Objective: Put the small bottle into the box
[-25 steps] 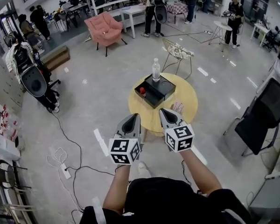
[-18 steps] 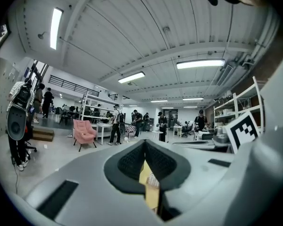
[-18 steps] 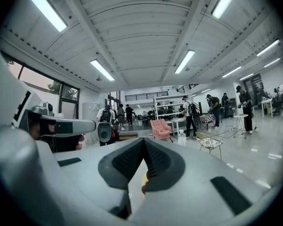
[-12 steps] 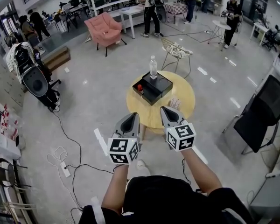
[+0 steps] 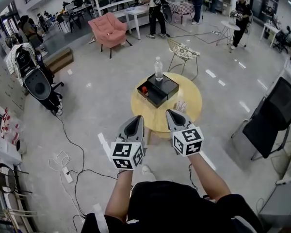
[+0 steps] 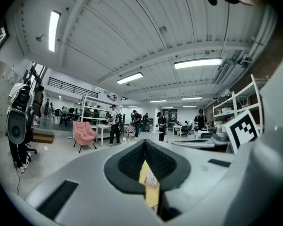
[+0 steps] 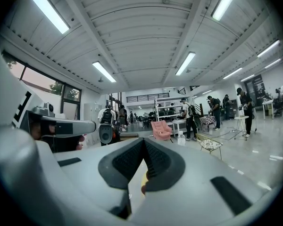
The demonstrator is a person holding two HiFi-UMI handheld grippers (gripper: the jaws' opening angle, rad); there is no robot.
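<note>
A round yellow table (image 5: 189,101) carries a black box (image 5: 160,89) lying open. A small red-capped bottle (image 5: 144,90) stands at the box's left edge; I cannot tell whether it is inside or beside it. A tall clear water bottle (image 5: 158,68) rises at the box's far side and also shows in the right gripper view (image 7: 181,138). My left gripper (image 5: 135,122) hovers off the table's near edge, shut and empty (image 6: 145,142). My right gripper (image 5: 171,113) is over the near rim, also shut and empty (image 7: 144,140). Both point level at the table.
A small patterned packet (image 5: 180,106) lies on the table near my right gripper. Beyond the table stand a wire chair (image 5: 184,53) and a pink armchair (image 5: 108,30). A black chair (image 5: 274,118) is to the right. Cables (image 5: 70,152) trail on the floor at left. People stand far back.
In the head view the table, box and bottles have shifted slightly up and left. Both grippers keep nearly the same place in the picture and stay shut.
</note>
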